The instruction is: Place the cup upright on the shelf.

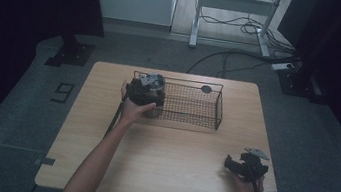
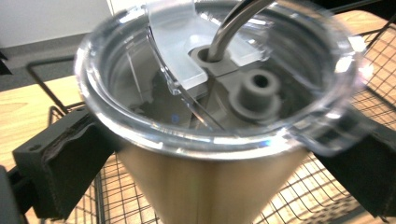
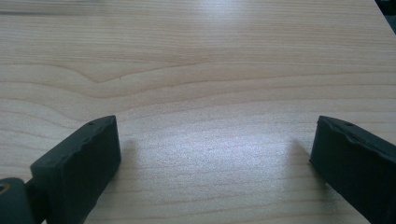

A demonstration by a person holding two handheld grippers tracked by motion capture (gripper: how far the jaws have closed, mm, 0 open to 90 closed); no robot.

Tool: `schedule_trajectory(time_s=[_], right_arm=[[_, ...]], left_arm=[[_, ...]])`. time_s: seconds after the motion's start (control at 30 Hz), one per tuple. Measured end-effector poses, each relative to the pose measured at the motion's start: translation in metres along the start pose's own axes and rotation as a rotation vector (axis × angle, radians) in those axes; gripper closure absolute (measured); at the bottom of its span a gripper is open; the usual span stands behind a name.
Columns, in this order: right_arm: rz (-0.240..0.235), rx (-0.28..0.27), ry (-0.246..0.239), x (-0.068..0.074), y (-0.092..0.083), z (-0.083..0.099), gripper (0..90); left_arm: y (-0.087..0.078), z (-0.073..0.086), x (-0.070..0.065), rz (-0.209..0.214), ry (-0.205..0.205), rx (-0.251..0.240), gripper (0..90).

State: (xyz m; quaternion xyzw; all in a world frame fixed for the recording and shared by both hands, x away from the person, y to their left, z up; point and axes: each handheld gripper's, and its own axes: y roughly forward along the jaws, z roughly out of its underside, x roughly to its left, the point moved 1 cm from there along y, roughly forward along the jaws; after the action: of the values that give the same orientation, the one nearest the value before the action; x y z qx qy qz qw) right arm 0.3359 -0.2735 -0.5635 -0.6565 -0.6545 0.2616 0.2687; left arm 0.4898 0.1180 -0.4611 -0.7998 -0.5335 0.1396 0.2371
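Observation:
A tan tumbler [image 2: 205, 191] with a clear plastic lid [image 2: 140, 88] and a bent metal straw [image 2: 229, 28] stands upright between my left gripper's jaws. My left gripper [image 1: 147, 94] is shut on it just under the lid rim, at the left end of a black wire basket [image 1: 218, 111]. The basket's mesh [image 2: 327, 186] shows below and behind the tumbler. In the high view the hand and gripper hide most of the tumbler. My right gripper [image 1: 228, 164] lies low over the table near the front right corner. Its jaws are wide apart with only bare wood between the pads [image 3: 79, 163].
The light wooden table [image 1: 170, 151] carries the basket at its far middle. A small dark round object [image 1: 206, 88] sits at the basket's far rim. Beyond the table are a metal desk frame [image 1: 197, 14] and loose cables [image 1: 249, 26] on the floor.

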Motion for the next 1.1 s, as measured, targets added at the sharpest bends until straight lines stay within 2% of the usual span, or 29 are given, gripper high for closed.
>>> schedule_trajectory(time_s=[0.3,0.47,0.53,0.67,0.8,0.83,0.87,0.9,1.1], right_arm=[[0.000,0.000,0.000,0.000,0.000,0.000,1.3],[0.001,0.000,0.001,0.000,0.000,0.000,1.5],[0.001,0.001,0.002,0.000,0.000,0.000,1.6],[0.002,-0.001,0.004,0.000,0.000,0.000,1.7],[0.002,0.000,0.004,0.000,0.000,0.000,1.9],[0.002,-0.001,0.005,0.000,0.000,0.000,1.9],[0.003,-0.001,0.004,0.000,0.000,0.000,2.0],[0.003,-0.001,0.004,0.000,0.000,0.000,2.0],[0.004,0.000,0.005,0.000,0.000,0.000,2.0]], left_arm=[[-0.042,0.011,0.008,0.020,-0.019,-0.017,0.0],[-0.070,0.026,0.012,0.064,-0.032,-0.018,0.0],[-0.081,0.034,0.012,0.093,-0.047,-0.005,0.0],[-0.100,0.054,0.011,0.117,-0.047,0.018,0.2],[-0.116,0.077,0.008,0.128,-0.028,0.038,0.5],[-0.118,0.081,0.008,0.133,-0.024,0.044,0.8],[-0.122,0.093,0.006,0.137,-0.006,0.071,0.9],[-0.122,0.093,0.006,0.137,-0.006,0.071,1.0],[-0.128,0.128,0.001,0.145,0.006,0.128,2.0]])
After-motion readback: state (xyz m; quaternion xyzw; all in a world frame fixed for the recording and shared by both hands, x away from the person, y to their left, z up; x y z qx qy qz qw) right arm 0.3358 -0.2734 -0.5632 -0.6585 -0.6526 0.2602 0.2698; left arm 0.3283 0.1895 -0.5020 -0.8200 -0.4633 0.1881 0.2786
